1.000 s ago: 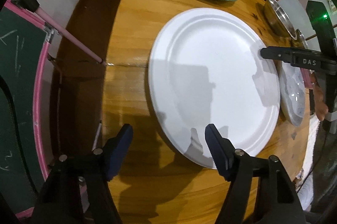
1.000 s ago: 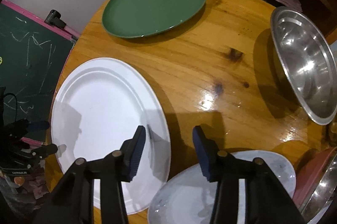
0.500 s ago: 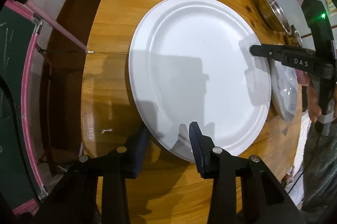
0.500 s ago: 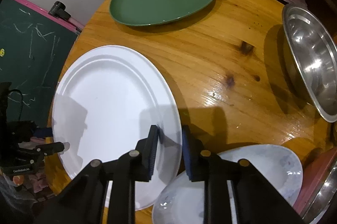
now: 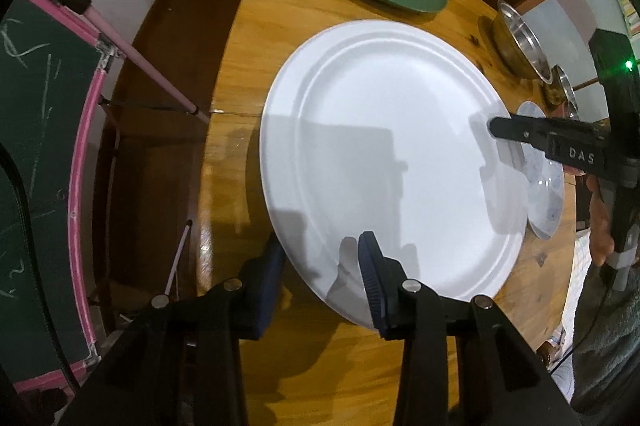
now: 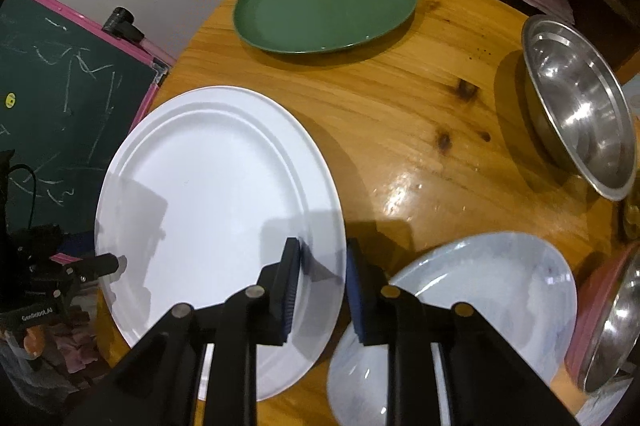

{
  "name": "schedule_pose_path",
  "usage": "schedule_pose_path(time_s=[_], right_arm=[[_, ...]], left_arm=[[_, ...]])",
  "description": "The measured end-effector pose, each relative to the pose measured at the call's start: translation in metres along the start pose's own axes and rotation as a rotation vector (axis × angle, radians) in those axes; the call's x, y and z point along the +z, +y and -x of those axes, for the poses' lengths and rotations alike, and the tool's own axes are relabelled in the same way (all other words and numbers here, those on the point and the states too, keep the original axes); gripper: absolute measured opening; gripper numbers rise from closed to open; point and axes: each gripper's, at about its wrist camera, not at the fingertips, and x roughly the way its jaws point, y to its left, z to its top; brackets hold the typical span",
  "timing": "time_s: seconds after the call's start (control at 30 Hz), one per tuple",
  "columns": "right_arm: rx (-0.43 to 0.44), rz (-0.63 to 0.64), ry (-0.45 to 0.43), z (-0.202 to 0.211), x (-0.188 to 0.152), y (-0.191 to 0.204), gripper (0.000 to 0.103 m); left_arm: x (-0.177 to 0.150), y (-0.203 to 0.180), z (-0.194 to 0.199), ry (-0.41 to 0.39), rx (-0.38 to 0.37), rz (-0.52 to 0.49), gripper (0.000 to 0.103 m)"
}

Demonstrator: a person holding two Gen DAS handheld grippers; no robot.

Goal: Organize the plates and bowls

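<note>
White plate pinched at opposite rims by left fingers and right fingers, both pointing steeply down.

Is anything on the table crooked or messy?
Nothing is spilled or broken. The white plate is a bit odd: both grippers pinch its rim on opposite sides, and its near edge juts past the table edge.

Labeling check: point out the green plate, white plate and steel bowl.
green plate (image 6: pixel 324 1), right wrist view, centre of its flat well.
white plate (image 6: pixel 208 185), right wrist view, middle of its bare face.
steel bowl (image 6: pixel 580 113), right wrist view, inner wall.
</note>
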Motion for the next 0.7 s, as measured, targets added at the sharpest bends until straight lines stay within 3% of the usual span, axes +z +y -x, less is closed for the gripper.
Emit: schedule_pose_path(time_s=[0.2, 0.7], right_arm=[[0.001, -0.015, -0.013, 0.020, -0.027, 0.008, 0.022], [-0.021, -0.115, -0.126, 0.083, -0.154, 0.015, 0.023]], left_arm=[[-0.017, -0.003, 0.022, -0.029, 0.006, -0.013, 0.037], [-0.092, -0.059, 0.054, -0.115, 0.044, -0.154, 0.036]])
